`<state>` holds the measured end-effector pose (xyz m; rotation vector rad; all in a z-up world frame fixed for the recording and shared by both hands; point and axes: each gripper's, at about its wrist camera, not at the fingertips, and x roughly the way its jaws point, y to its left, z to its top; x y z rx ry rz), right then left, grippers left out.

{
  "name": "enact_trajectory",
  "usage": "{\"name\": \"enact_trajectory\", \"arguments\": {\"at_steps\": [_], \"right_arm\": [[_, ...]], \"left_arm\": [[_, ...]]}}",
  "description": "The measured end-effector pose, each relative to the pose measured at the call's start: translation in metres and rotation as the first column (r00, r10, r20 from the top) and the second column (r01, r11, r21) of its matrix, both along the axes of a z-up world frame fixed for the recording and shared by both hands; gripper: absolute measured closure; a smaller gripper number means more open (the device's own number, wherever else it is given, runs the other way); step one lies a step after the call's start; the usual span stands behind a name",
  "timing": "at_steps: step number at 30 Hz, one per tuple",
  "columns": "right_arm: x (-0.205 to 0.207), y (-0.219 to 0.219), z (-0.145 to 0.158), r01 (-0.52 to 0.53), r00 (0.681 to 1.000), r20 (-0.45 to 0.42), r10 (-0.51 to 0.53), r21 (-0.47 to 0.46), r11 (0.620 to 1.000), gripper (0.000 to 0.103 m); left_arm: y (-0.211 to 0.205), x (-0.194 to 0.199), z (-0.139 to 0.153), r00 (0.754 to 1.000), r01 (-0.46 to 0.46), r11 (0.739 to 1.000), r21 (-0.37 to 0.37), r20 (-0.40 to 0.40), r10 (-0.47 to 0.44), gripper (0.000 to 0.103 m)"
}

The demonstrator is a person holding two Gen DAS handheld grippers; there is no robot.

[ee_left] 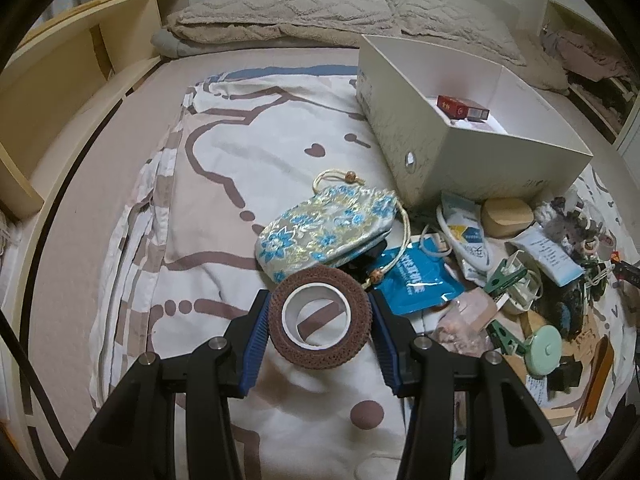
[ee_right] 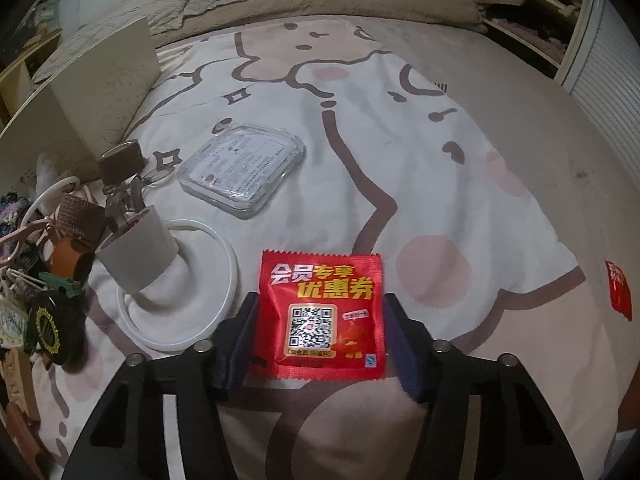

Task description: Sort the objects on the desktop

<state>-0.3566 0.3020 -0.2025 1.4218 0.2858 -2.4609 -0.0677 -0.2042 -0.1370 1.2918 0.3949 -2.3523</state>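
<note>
1. Your left gripper [ee_left: 318, 312] is clenched on a brown tape roll [ee_left: 318, 318]; both blue pads [ee_left: 256, 344] press its sides, and the roll sits tilted, its white core facing the camera, above the patterned sheet [ee_left: 248, 152].
2. Your right gripper [ee_right: 318, 322] stands around a red sachet [ee_right: 322, 314] printed with yellow characters and a square code. The pads meet its left and right edges, so I record it as grasped, though the poor light leaves the firmness of that contact uncertain.
3. The white box [ee_left: 472, 160] lies beyond the left gripper, to the right, open at the top, with a red packet [ee_left: 460, 107] on its floor.
4. A blue floral drawstring pouch [ee_left: 326, 230] lies just beyond the tape roll, overlapping a blue foil pack [ee_left: 416, 280].
5. Unsorted clutter fills the right of the left view: a wooden block [ee_left: 507, 216], green clips [ee_left: 506, 276], a mint round case [ee_left: 544, 350].
6. In the right view, a clear plastic case [ee_right: 242, 168] lies well beyond the sachet; a white cup [ee_right: 136, 250] lies on its side upon a white ring [ee_right: 224, 292], to the left.
</note>
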Motion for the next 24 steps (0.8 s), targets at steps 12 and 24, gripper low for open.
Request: {"name": "enact_trajectory", "arguments": {"at_steps": [12, 24], "right_arm": [[0.004, -0.001, 0.011, -0.011, 1.0, -0.024, 0.011, -0.013, 1.0, 0.057], [0.014, -0.017, 0.052, -0.05, 0.995, -0.094, 0.042, -0.08, 0.996, 0.057]], "left_arm": [[0.0, -0.005, 0.012, 1.0, -0.014, 1.0, -0.007, -0.027, 0.014, 0.055], [0.009, -0.012, 0.031, 0.997, -0.014, 1.0, -0.026, -0.072, 0.012, 0.055]]}}
